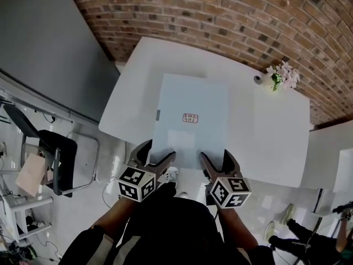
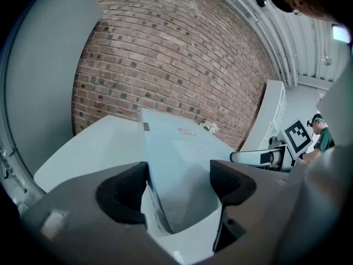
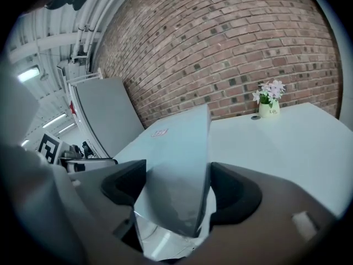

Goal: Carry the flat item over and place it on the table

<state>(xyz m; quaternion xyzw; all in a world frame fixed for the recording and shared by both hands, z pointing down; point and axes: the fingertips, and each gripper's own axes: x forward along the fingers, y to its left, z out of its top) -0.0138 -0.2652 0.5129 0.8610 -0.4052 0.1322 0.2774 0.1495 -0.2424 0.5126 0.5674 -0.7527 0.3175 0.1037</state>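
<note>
**A:** Closest in, what are the two claws doing?

**B:** Left gripper (image 1: 155,158) and right gripper (image 1: 216,162) sit side by side on the near edge of the flat panel (image 1: 187,95). Each gripper view shows a narrow gap, and the pale blue sheet fills it on a slant. Both are holding the panel.

**A:** And where is the panel?

**B:** It's stretched out over the white table (image 1: 270,131), with its near edge by the table's front edge, where the grippers are. I can't tell whether the far end is touching the top. A small red-printed label (image 1: 190,118) sits near the panel's middle.

**A:** What could go wrong?

**B:** I'd worry about that slanted grip. The sheet crosses the jaws at an angle, so it could pivot or slide if one side loosens first. Letting go of one side first could make it twist. If it's set too near the front, it might overhang and tip off.

**A:** Any containers?

**B:** One small vase (image 1: 274,83) stands at the table's far right, well apart from the panel. It holds pale pink and white flowers (image 1: 284,73). Pushing the panel to the right could knock it over.
</note>
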